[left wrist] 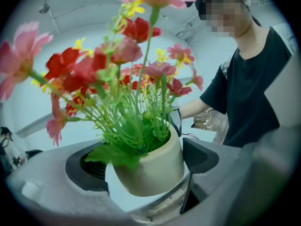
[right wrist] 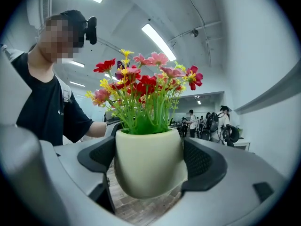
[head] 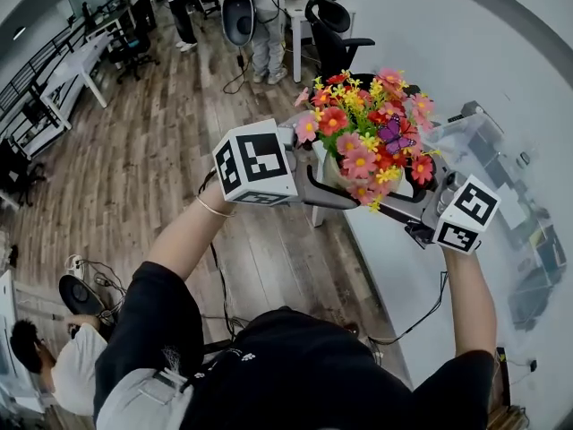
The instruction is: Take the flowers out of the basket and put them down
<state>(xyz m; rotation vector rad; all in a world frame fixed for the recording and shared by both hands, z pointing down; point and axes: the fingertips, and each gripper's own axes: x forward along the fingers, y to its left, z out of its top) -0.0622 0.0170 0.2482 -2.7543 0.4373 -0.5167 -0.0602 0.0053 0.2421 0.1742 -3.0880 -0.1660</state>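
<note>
A bunch of red, pink and yellow artificial flowers stands in a cream pot, held up in the air over the white table's left edge. My left gripper reaches in from the left and my right gripper from the right. The left gripper view has the pot tilted between the pads of the left gripper, with the flowers above. The right gripper view has the pot upright, pressed between both pads of the right gripper. No basket is in view.
A white table runs along the right, with clear plastic boxes at its far side. A black office chair and standing people are beyond it on the wooden floor. Another person sits at lower left.
</note>
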